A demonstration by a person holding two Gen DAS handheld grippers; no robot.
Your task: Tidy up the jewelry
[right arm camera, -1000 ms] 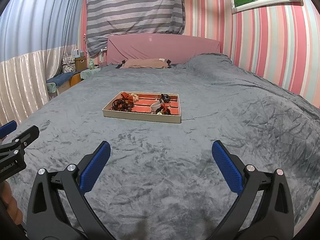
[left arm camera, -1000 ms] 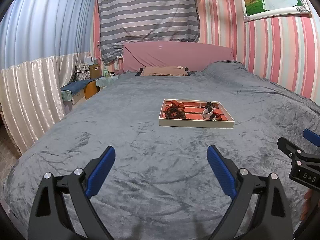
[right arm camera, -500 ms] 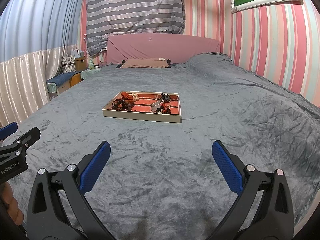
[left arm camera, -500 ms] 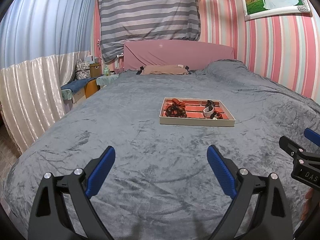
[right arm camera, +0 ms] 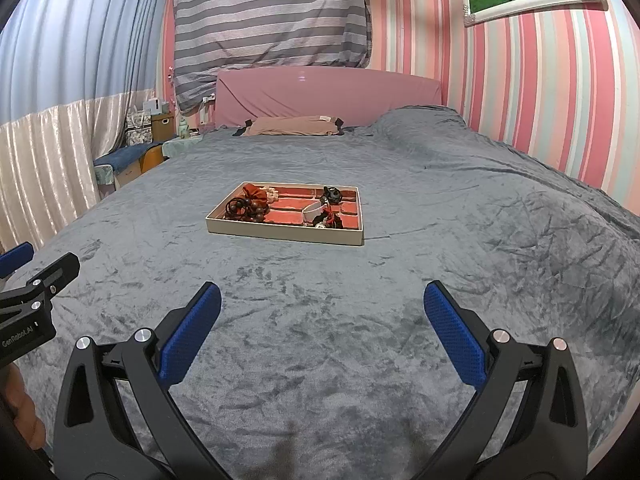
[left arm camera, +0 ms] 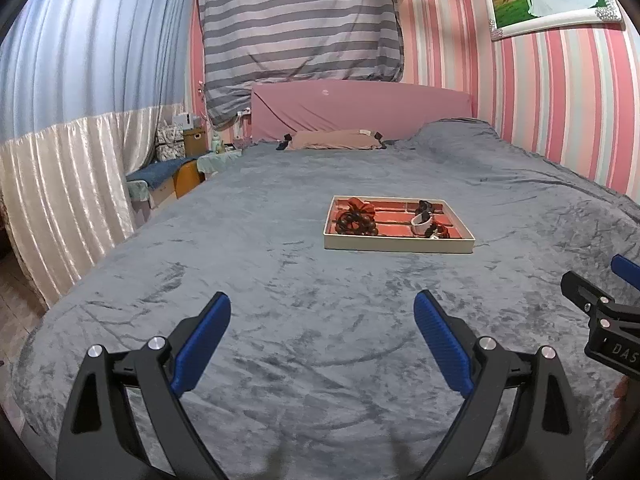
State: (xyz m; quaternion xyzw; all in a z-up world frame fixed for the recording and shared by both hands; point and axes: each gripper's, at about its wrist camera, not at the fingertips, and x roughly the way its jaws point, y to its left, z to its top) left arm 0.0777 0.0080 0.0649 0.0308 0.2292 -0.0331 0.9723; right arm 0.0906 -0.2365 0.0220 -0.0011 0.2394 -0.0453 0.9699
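Observation:
A shallow cream jewelry tray (left arm camera: 396, 245) with a red divided lining lies on the grey bed, well ahead of both grippers; it also shows in the right wrist view (right arm camera: 280, 234). In its left part lie a dark bead bracelet (left arm camera: 355, 224) and a red scrunchie (right arm camera: 253, 192). In its right part lie a white bangle (left arm camera: 421, 222) and small dark pieces (right arm camera: 332, 194). My left gripper (left arm camera: 322, 326) is open and empty above the blanket. My right gripper (right arm camera: 322, 316) is open and empty too, beside the left one.
The grey velvet blanket (left arm camera: 280, 288) covers the whole bed. A pink headboard (left arm camera: 360, 110) and a tan pillow (left arm camera: 332, 139) are at the far end. Curtains and a cluttered bedside table (left arm camera: 180, 160) are on the left, a striped wall on the right.
Both views have shifted only slightly; the tray sits a little higher and farther in the left wrist view. Both grippers stay open and empty.

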